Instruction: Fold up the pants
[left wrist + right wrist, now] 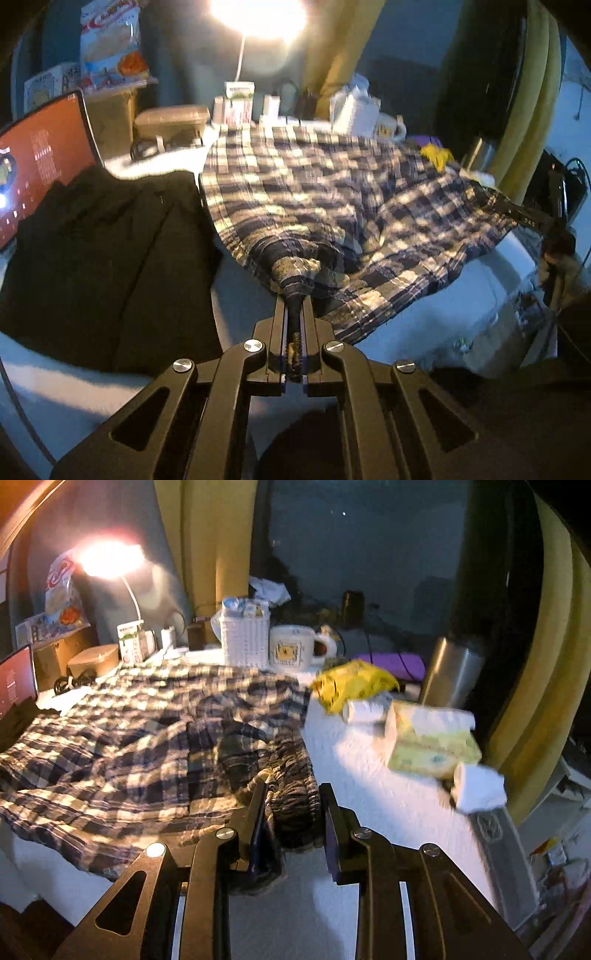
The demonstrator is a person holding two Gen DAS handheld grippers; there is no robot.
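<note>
Left wrist view, left tool (294,302) clamping plaid pants (332,192), right tool (293,794) wide, white basket (244,642) holding packets.

Crinkled plaid cloth pants (147,720); matt black left gripper (294,310) with shiny metal screws; brushed steel flask (452,675); white woven basket (243,642).

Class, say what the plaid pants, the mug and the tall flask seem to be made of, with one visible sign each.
Pants: thin woven cloth, probably cotton; it crumples and drapes softly.
Mug: likely glazed ceramic; white, smooth, printed picture.
Flask: apparently brushed steel; grey with a dull metallic sheen.
</note>
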